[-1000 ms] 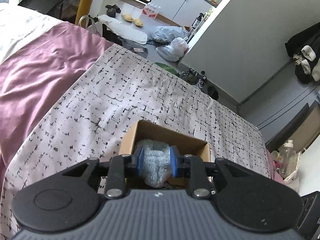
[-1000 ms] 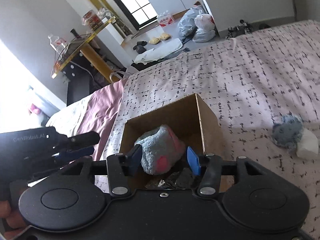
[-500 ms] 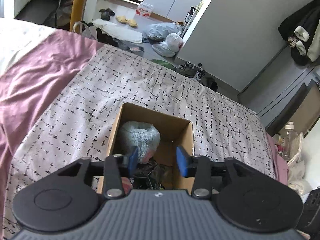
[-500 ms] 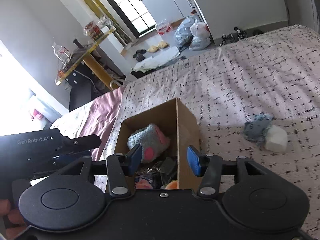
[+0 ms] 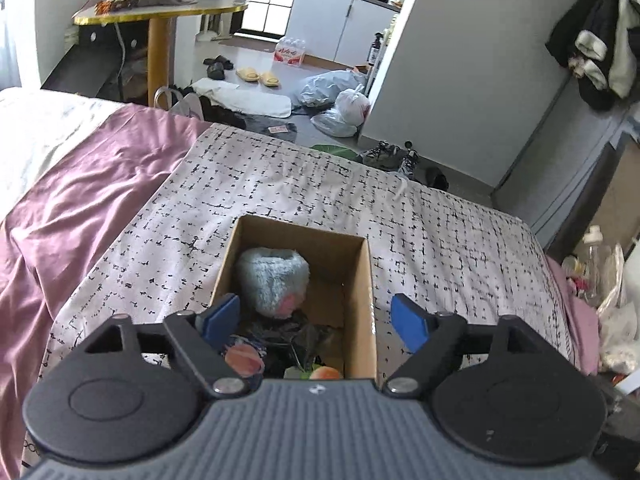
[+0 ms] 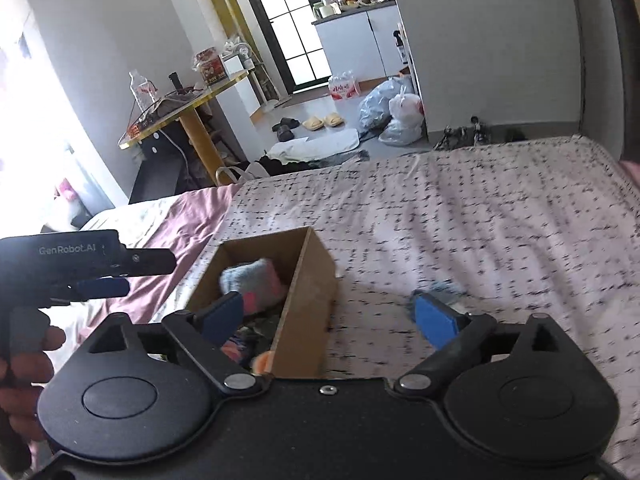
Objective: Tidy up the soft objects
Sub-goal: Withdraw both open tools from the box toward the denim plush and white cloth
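A cardboard box (image 5: pixel 362 280) (image 6: pixel 314 280) stands on the patterned bedspread. Inside lies a fluffy blue-grey plush toy (image 5: pixel 272 280) (image 6: pixel 252 284) with pink patches, on top of other soft things. My left gripper (image 5: pixel 316 318) hovers above the box's near end, its jaws opening, nothing between the pads. My right gripper (image 6: pixel 330 314) hangs over the box's right wall, jaws opening and empty. A second blue-grey soft toy (image 6: pixel 444 290) lies on the bedspread to the right, partly hidden behind the right fingertip. The left gripper's body (image 6: pixel 80 268) shows at the left edge of the right wrist view.
A mauve sheet (image 5: pixel 80 200) covers the bed left of the bedspread (image 5: pixel 280 184). Beyond the bed's foot lie plastic bags (image 5: pixel 340 100), shoes and slippers on the floor. A round yellow-edged table (image 5: pixel 160 12) stands at the far left. A hand (image 6: pixel 24 360) grips the left tool.
Both grippers let go of the plush toy, which now lies in the box. Both pulled back and up from the box while their jaws spread wide.
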The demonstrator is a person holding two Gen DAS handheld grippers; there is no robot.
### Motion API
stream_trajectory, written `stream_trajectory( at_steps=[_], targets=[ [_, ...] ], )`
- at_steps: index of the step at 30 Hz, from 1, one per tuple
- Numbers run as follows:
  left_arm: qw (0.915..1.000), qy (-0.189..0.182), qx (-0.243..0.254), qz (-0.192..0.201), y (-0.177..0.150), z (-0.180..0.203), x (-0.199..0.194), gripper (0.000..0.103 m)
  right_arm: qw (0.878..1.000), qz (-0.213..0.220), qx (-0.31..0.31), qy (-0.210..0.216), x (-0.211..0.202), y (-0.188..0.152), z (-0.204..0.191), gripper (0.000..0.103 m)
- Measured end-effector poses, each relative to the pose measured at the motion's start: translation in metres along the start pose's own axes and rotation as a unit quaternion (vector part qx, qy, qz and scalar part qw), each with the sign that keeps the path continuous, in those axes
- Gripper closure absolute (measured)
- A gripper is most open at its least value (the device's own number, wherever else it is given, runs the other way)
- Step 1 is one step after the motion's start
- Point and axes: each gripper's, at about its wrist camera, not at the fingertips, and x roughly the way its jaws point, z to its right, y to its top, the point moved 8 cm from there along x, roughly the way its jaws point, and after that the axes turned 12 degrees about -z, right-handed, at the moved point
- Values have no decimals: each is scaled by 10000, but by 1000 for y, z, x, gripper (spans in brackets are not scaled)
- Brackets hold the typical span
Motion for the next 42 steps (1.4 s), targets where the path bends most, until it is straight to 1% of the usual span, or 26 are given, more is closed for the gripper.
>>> stream_trajectory(
  at_steps=[6, 11, 14, 16, 18, 20, 23, 30, 33, 38, 40, 42],
  targets=[
    [9997, 120, 194, 12, -9, 15, -2, 12, 10000, -30, 60, -47, -6, -6, 28, 10],
    [9989, 227, 407, 78, -9, 32, -5, 10, 9998, -93, -192, -36, -3, -6, 44, 9],
    [9988, 235, 424, 37, -8, 42, -2, 8, 9998, -191, -115, 3, 2, -8, 58, 9],
    [9983, 230, 532, 17, -8, 53, -1, 7, 9995, -329, 22, 17, 8, -11, 71, 9],
    [9975, 246, 667, 15, -8, 63, 1, 4, 9993, -360, 85, 63, 11, -14, 81, 9],
    [9965, 247, 800, 19, -9, 73, 5, 2, 9991, -412, 133, 49, 14, -16, 90, 10],
    [9967, 244, 768, -48, -10, 85, 14, 2, 9990, -444, 95, -8, 17, -15, 101, 10],
    [9976, 211, 639, -139, -11, 105, 35, 2, 9977, -674, 3, 68, 35, -17, 117, 11],
    [9977, 172, 618, -207, -12, 113, 44, 2, 9956, -914, 189, 114, 49, -21, 127, 18],
    [9982, 90, 507, -304, -14, 121, 58, 2, 9930, -1142, 190, 218, 68, -25, 132, 20],
    [9981, 105, 478, -380, -15, 124, 67, 3, 9920, -1224, 207, 248, 76, -26, 133, 25],
    [9979, 115, 456, -447, -16, 127, 73, 4, 9914, -1262, 206, 287, 82, -27, 133, 27]
  ],
)
